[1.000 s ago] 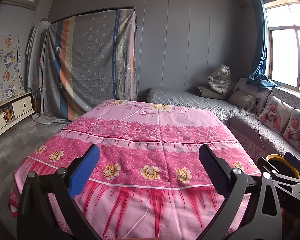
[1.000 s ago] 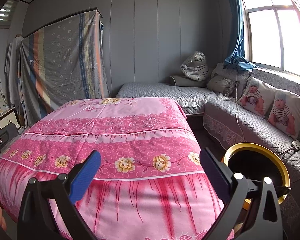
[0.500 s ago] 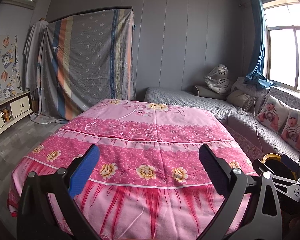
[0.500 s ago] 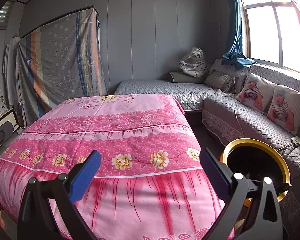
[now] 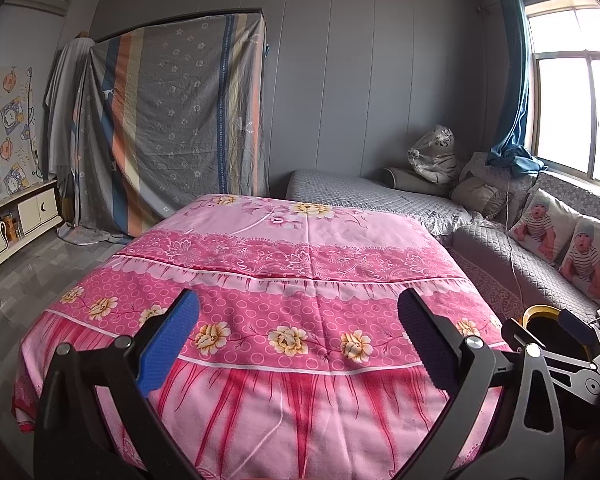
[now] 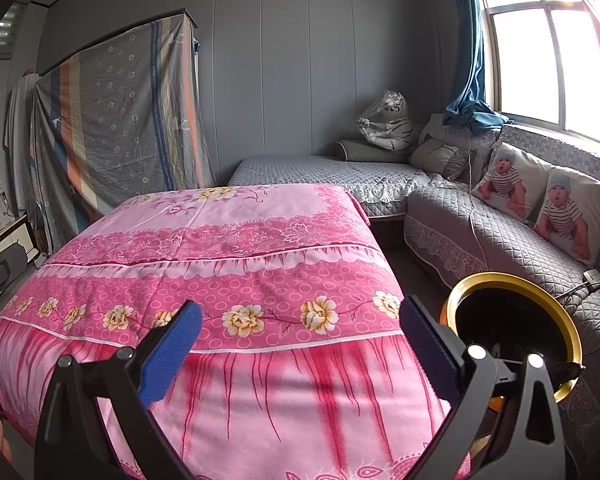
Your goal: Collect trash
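A round bin with a gold rim (image 6: 512, 280) and black inside stands low at the right, between the pink table and the sofa; its rim also shows in the left wrist view (image 5: 540, 311). My left gripper (image 5: 298, 332) is open and empty, above the near edge of the pink flowered cloth (image 5: 300, 280). My right gripper (image 6: 300, 336) is open and empty, above the same cloth (image 6: 228, 264), with its right finger just left of the bin. The right gripper also shows at the left wrist view's right edge (image 5: 560, 344). No loose trash shows on the cloth.
A grey quilted sofa (image 6: 500, 236) with two baby-print cushions (image 6: 540, 196) runs along the right under the window. A wrapped toy tiger (image 6: 384, 124) sits at its far end. A striped sheet (image 5: 172, 120) covers furniture at the back left. A low white cabinet (image 5: 16, 220) stands at the left.
Both grippers have shifted slightly, so the table and the bin sit a little differently in view. Both stay open and empty.
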